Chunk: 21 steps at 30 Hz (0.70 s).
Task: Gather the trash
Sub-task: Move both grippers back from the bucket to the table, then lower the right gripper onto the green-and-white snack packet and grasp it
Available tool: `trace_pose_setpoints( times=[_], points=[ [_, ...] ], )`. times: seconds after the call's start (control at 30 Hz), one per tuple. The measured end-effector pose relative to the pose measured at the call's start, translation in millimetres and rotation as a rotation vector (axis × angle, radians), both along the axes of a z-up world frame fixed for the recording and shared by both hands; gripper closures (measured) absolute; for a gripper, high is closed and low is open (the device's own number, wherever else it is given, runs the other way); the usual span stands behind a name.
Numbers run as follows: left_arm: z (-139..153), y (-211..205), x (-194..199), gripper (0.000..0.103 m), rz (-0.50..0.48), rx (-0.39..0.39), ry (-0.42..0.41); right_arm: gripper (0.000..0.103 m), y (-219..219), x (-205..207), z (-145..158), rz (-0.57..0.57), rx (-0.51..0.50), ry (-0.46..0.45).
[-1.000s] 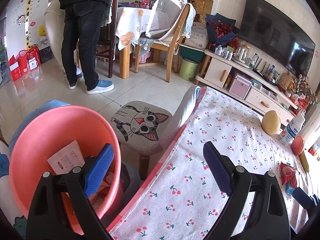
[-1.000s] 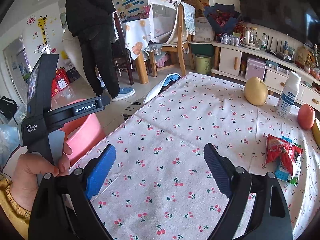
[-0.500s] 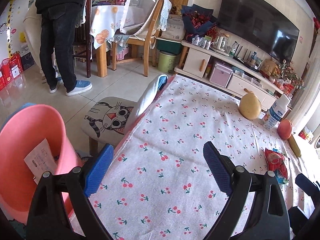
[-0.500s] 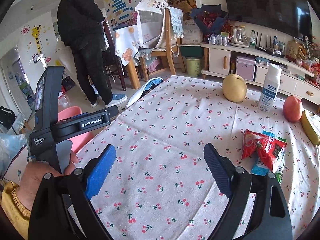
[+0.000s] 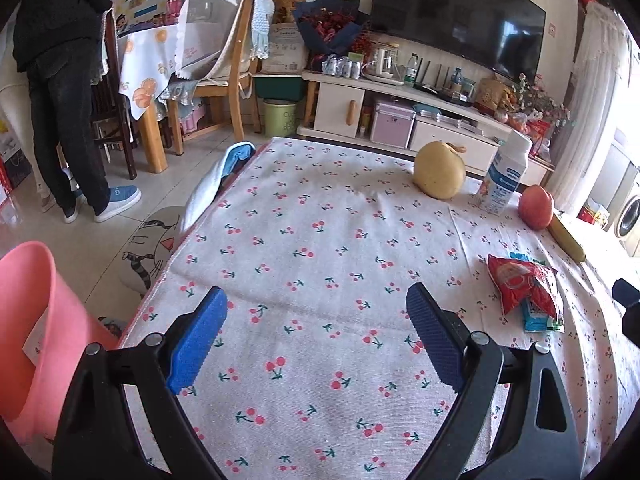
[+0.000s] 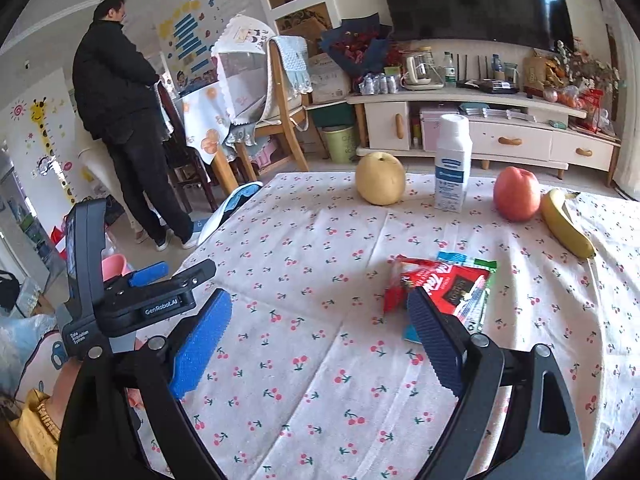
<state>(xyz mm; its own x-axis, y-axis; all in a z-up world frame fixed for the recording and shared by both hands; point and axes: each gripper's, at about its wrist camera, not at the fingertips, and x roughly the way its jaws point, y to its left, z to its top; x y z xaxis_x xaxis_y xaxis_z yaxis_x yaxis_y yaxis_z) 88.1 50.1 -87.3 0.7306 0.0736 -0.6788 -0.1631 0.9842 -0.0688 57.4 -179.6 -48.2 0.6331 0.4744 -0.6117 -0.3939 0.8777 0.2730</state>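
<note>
The table (image 5: 320, 208) wears a white cloth printed with red cherries (image 6: 304, 364), creased across its middle. Along the far edge stand a yellow pear (image 6: 380, 178), a white bottle (image 6: 452, 162) and a red apple (image 6: 516, 194) — a banana (image 6: 566, 230) lies just beside the apple, toward the far right corner. Nearer the right edge lies a red snack wrapper (image 6: 440, 286) (overlapping a blue-green packet (image 5: 540, 316) beneath it). The near half is bare cloth.
</note>
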Motion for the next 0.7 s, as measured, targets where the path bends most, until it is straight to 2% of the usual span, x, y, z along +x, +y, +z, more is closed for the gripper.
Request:
trace_pose_setpoints(
  times=[0.23, 0.4, 0.5, 0.6, 0.7],
  points=[
    [-7.0, -31.9, 7.4, 0.011, -0.087, 0.016, 0.017, 0.014, -51.8, 15.7, -1.7, -0.114, 0.020, 0.011],
    [-12.7, -52.8, 8.5, 0.011, -0.151, 0.024, 0.035, 0.014, -83.3, 35.1, -13.9, -0.185, 0.026, 0.048],
    [-16.8, -61.1, 9.4, 0.011, -0.182, 0.024, 0.049, 0.014, -92.1, 49.4, -26.4, -0.197, 0.016, 0.084],
    [-20.4, -64.9, 11.0, 0.011, -0.197, 0.021, 0.062, 0.014, -93.5, 62.3, -40.0, -0.184, 0.054, 0.135],
    [-21.5, -65.3, 11.7, 0.011, -0.202, 0.008, 0.069, 0.020, -83.8, 73.0, -49.7, -0.147, 0.075, 0.166]
  ],
)
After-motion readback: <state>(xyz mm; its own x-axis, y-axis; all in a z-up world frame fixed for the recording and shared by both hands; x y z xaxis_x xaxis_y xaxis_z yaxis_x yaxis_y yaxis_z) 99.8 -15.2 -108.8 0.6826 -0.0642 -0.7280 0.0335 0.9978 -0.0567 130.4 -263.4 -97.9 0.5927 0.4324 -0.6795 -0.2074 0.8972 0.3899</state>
